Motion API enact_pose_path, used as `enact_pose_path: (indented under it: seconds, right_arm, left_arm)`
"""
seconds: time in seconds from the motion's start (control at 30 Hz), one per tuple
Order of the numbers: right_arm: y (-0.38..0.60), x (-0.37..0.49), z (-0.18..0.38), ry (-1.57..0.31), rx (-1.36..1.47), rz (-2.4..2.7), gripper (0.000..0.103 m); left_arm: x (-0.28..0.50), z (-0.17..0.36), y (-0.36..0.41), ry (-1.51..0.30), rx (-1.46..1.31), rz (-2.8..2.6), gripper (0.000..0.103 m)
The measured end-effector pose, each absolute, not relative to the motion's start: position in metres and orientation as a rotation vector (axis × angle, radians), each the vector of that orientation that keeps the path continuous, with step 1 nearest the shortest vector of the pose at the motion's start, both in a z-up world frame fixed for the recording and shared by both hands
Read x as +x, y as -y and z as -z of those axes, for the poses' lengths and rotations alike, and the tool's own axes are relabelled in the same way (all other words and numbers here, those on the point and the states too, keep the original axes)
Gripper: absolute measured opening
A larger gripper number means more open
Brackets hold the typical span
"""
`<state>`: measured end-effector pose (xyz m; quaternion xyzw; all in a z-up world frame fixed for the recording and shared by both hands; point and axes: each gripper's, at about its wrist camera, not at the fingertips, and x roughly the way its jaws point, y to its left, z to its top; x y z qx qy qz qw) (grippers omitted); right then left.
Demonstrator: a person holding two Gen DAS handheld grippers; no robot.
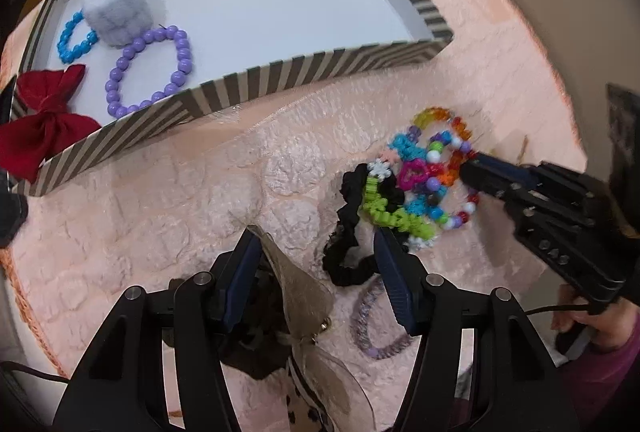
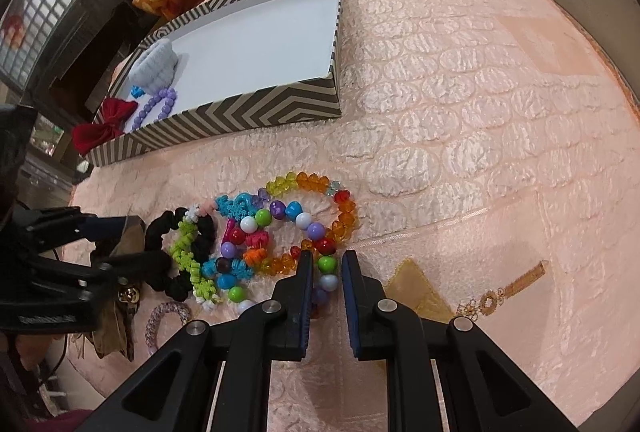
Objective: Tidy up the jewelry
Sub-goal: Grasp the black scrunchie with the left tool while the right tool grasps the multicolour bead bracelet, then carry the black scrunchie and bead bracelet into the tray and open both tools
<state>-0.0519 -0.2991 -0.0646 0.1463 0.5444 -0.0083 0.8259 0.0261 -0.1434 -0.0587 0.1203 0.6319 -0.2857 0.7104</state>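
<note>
a: ok, right gripper (image 2: pixel 327 274) clenched on the mixed-bead bracelet (image 2: pixel 297 220), pads pinching the strand between them. looks like a grip for lifting it out of the pile.
b: left gripper (image 1: pixel 316 268)?
a: released, jaws wide, pointing down over the sheer bow (image 1: pixel 298 280), black scrunchie (image 1: pixel 352 232) just ahead by its right finger. holding nothing.
b: destination?
a: striped box (image 1: pixel 224 92) well ahead of both. purple bead bracelet (image 1: pixel 150 72), blue one, grey fuzzy band (image 1: pixel 116 4) and red bow (image 1: pixel 44 112) are grouped at its left end, so the right end is free, probably for this bracelet.
</note>
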Motion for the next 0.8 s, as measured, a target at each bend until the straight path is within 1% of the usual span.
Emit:
enact_pose_path:
  seconds: [0.07,0.13,0.23,0.37,0.8]
  right_arm:
    - [0.298,-0.053,0.063,-1.151,0.32,0.014,0.009]
    - [0.295,-0.054,0.058,-1.14,0.312,0.008,0.009]
    - [0.289,-0.057,0.043,-1.107,0.299,-0.007,0.009]
    - [0.285,-0.058,0.019,-1.064,0.285,-0.027,0.009]
    - [0.273,-0.049,-0.043,-0.959,0.231,-0.088,0.009]
  left_arm:
    - [0.027,0.063,0.147,-1.401,0.285,0.619,0.052]
    - [0.028,0.061,0.148,-1.381,0.297,0.611,0.016]
    - [0.03,0.057,0.142,-1.387,0.257,0.619,0.007]
    - [0.032,0.038,0.128,-1.34,0.218,0.621,0.005]
    - [0.038,-0.03,0.104,-1.198,0.121,0.612,0.005]
